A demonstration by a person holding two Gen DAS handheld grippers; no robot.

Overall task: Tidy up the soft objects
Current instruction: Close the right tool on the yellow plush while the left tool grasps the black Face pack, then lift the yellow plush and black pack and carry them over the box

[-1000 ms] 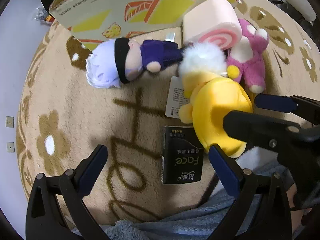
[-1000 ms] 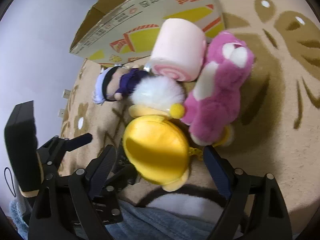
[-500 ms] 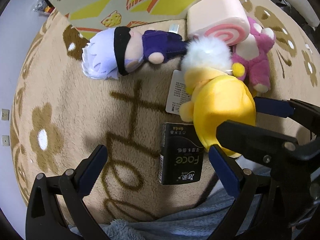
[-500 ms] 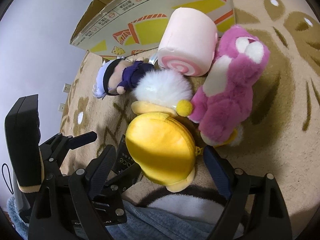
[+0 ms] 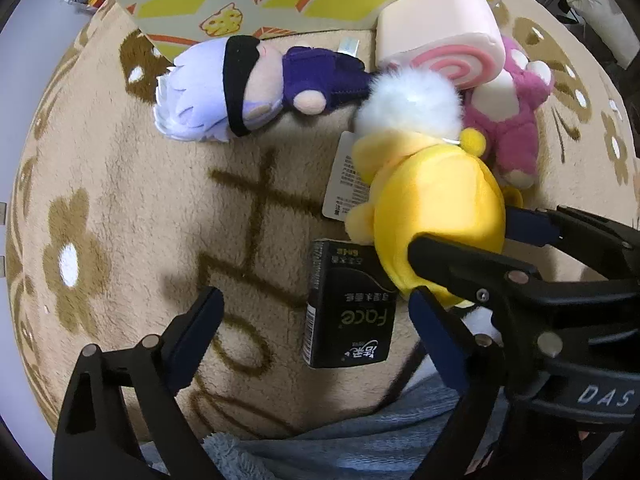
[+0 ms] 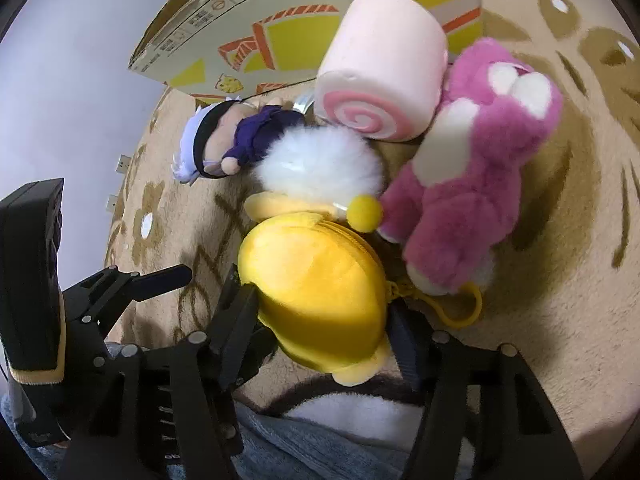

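Pinching yellow plush on rug with right tool; left tool, spread wide, above black packet.

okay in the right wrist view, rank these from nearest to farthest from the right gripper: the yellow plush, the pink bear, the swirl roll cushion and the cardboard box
1. yellow plush, squeezed between the right gripper fingers.
2. pink bear, just beyond, to the right.
3. swirl roll cushion, behind the bear, center.
4. cardboard box, farthest, at the top.
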